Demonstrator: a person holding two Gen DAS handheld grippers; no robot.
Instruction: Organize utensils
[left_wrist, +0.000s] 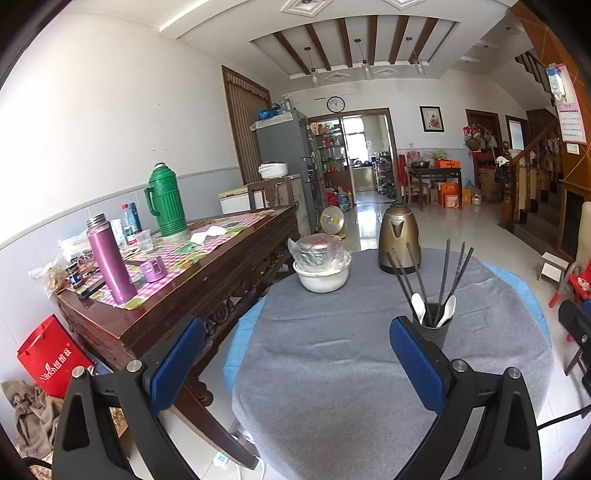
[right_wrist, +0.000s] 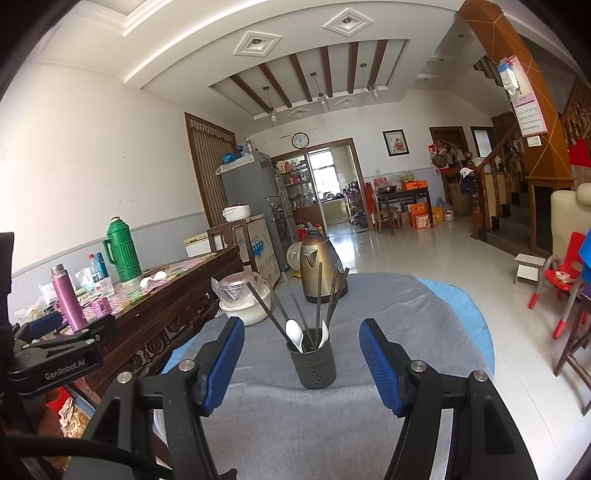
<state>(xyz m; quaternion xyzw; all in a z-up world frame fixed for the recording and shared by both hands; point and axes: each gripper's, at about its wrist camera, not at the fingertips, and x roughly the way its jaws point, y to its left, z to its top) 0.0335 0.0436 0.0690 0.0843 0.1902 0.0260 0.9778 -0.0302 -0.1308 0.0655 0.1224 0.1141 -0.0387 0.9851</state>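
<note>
Nearest the lens, the right gripper (right_wrist: 301, 363) stands with its blue pads apart and nothing between them, and the dark utensil holder (right_wrist: 312, 363) sits just beyond, centred in the gap, on the grey cloth of the round table (right_wrist: 406, 332). The left gripper (left_wrist: 295, 363) is likewise spread wide and empty, with the holder off to the right of its line, past its right pad. The holder already carries the black chopsticks (right_wrist: 318, 295) and two white spoons (right_wrist: 294, 334), all leaning outward at loose angles. The task looks close to done, so the main risk now is undoing it. The holder is tall and narrow, and the long sticks rise well above its rim; a pad or finger brushing them on the way past could tip the whole thing or flick a stick onto the cloth. The cloth itself lies in soft folds, so a dragged gripper could tug it and rock the holder. The kettle (right_wrist: 319, 271) and the wrapped white bowl (right_wrist: 247, 301) stand behind, near enough to be struck by a long forward reach.
</note>
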